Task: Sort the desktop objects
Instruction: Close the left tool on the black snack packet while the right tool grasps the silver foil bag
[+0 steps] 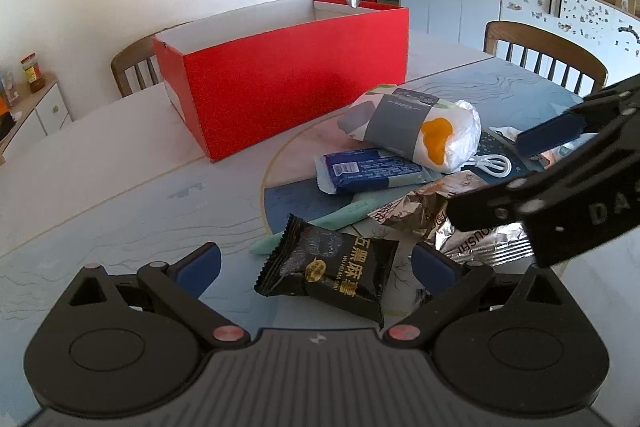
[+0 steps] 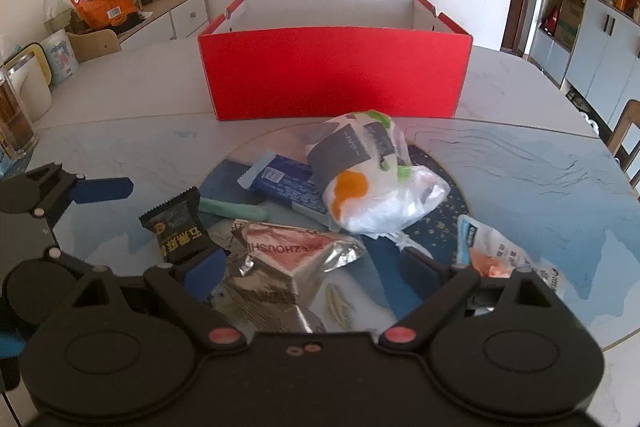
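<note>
Readable print: "PAPER" on the grey band of the one tissue pack [image 1: 412, 125], "WU HEI MA SHU" on the one black snack packet [image 1: 332, 273], "ZHOUSHI" on the one silver foil pouch [image 2: 286, 259]. Also one blue wrapper [image 1: 370, 171], one mint-green stick [image 2: 232, 209], one white cable [image 1: 494, 163], all piled in front of the one red box [image 2: 336, 75], which sits open-topped, w/ nothing visible inside. Left gripper [image 1: 316, 261] is spread wide w/ its fingers either side of the black packet, grasping nothing; right gripper [image 2: 308, 267] likewise wide apart, straddling the foil pouch, not clamped.

White cable [image 1: 494, 163] mostly hidden (under tissue pack [image 1: 412, 127]).
</note>
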Demonstrator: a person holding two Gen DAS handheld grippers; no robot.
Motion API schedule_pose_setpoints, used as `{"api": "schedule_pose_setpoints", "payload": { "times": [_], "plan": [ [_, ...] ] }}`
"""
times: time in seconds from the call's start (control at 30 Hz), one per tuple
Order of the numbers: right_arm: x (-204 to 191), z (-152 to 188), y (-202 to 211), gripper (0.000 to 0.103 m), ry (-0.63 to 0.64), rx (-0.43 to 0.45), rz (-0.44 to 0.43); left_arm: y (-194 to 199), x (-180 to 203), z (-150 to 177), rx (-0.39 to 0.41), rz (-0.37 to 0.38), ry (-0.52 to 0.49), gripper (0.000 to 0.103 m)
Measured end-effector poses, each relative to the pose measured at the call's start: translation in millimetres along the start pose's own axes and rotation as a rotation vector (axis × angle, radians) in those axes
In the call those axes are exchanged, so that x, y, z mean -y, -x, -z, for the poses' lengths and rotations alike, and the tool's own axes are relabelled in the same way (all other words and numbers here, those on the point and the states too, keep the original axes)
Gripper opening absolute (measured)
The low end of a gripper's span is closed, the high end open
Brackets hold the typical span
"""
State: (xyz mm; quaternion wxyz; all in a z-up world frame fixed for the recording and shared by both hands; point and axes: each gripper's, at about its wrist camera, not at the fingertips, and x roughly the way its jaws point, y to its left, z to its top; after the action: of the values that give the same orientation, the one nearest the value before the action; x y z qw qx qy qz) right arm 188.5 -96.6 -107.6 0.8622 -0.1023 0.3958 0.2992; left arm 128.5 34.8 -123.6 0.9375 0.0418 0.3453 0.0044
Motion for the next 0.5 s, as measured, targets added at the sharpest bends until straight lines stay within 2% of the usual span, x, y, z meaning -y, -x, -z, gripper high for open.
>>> {"api": "schedule_pose_setpoints", "payload": {
  "times": [0.23, 0.5],
  "plan": [
    [-7.7, -3.3, -17.1, 0.092, -0.01, -0.043, 0.042, -3.5, -0.7, 3.5, 0.0, 0.004, -0.008, 0.101],
    [-14.1, -1.6, -26.5, 0.091, -0.035, -0.087, 0.065, -7.3, 0.4, 7.1, -0.006, 0.004, -0.025, 0.092]
  ]
}}
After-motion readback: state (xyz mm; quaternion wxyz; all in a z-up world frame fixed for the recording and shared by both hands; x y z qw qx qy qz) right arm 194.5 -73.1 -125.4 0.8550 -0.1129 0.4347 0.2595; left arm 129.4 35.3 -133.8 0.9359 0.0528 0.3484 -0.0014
